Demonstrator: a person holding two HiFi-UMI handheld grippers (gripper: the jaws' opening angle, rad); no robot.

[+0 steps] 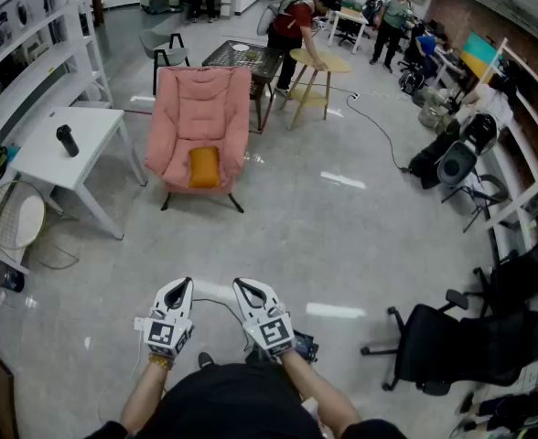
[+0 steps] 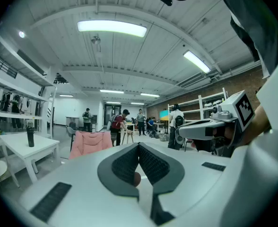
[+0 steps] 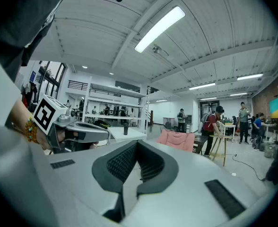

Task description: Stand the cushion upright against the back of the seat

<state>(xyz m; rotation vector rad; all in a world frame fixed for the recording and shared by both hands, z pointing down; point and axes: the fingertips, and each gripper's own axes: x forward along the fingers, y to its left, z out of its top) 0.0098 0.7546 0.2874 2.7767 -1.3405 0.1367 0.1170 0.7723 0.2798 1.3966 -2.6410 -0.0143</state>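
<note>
One white table (image 1: pixel 31 158) far left. Beside it pink padded armchair (image 1: pixel 200 108), mustard-yellow square cushion (image 1: pixel 204 166) on seat, well apart from claws. Left gripper (image 1: pixel 185 284), right gripper (image 1: pixel 241 285) side by side, jaws pressed together, empty.

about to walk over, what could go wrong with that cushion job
1. The left gripper and right gripper are shut and empty; they must open before reaching the orange cushion.
2. The pink chair looks soft and reclined, so the stood cushion may slump over.
3. The white table stands close beside the chair; the left arm could clip it.
</note>
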